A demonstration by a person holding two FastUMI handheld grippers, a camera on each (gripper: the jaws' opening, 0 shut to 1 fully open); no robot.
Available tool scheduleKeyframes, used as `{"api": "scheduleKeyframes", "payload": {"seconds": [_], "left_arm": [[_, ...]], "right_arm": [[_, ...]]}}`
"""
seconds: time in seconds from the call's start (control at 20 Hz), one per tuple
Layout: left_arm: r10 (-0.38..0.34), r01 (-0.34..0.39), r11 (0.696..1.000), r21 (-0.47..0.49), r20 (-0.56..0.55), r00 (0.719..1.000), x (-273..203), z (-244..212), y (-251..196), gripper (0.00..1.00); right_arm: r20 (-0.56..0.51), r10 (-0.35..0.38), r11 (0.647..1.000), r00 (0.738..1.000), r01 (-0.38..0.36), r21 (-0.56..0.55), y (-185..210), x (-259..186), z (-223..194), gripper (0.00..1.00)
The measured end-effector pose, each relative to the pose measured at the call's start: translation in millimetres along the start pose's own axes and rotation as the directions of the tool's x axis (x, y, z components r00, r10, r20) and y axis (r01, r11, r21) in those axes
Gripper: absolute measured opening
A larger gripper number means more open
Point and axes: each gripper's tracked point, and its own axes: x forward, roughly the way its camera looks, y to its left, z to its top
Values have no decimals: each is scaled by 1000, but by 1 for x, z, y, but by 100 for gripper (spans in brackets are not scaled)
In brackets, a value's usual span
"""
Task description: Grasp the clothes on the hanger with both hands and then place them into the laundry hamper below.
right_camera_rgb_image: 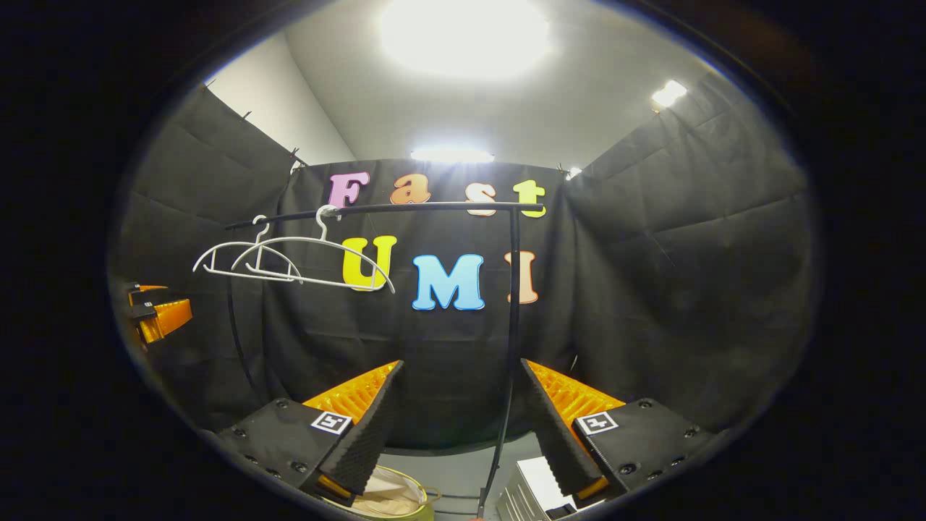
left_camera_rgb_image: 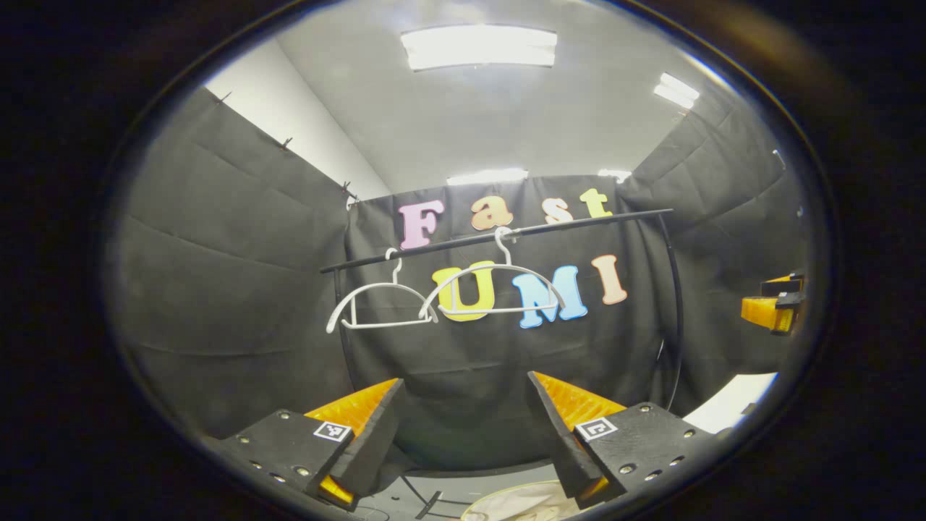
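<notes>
Two bare white hangers (left_camera_rgb_image: pixel 380 304) (left_camera_rgb_image: pixel 492 289) hang side by side on a black rail (left_camera_rgb_image: pixel 579 223); no garment is on either. In the right gripper view the same hangers (right_camera_rgb_image: pixel 242 260) (right_camera_rgb_image: pixel 325 257) sit at the upper left on the rail (right_camera_rgb_image: pixel 419 208). Light cream cloth (right_camera_rgb_image: pixel 387 496) lies inside the yellow-rimmed hamper (right_camera_rgb_image: pixel 425 499) below; its cloth (left_camera_rgb_image: pixel 521 504) also peeks between my left fingers. My left gripper (left_camera_rgb_image: pixel 465 378) is open and holds nothing. My right gripper (right_camera_rgb_image: pixel 461 362) is open and holds nothing too. Both sit below the rail, apart from the hangers.
The rail's black upright post (right_camera_rgb_image: pixel 514 325) runs down between my right fingers. A white ribbed box (right_camera_rgb_image: pixel 528 492) stands on the floor right of the hamper. The other gripper (left_camera_rgb_image: pixel 774 310) shows at the right edge, and the left one (right_camera_rgb_image: pixel 155 315) at the left edge.
</notes>
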Motion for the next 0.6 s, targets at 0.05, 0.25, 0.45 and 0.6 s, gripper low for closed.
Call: {"api": "scheduleKeyframes", "payload": {"seconds": [0.05, 0.25, 0.45, 0.6], "left_arm": [[-2, 2, 1000, 0, -1, 1000, -2, 1, -1, 97], [-1, 1, 1000, 1, 8, 1000, 0, 3, -1, 96], [1, -1, 1000, -3, 5, 1000, 2, -1, -4, 96], [6, -6, 1000, -12, 6, 1000, 1, -2, 1, 96]], "right_arm": [[-3, -1, 1000, 1000, 1, 0, -1, 0, -1, 97], [7, -1, 1000, 1000, 1, 3, 1, -1, 2, 97], [9, -3, 1000, 1000, 3, 1, 4, 0, 3, 97], [13, -10, 1000, 1000, 10, 2, 5, 0, 3, 97]]}}
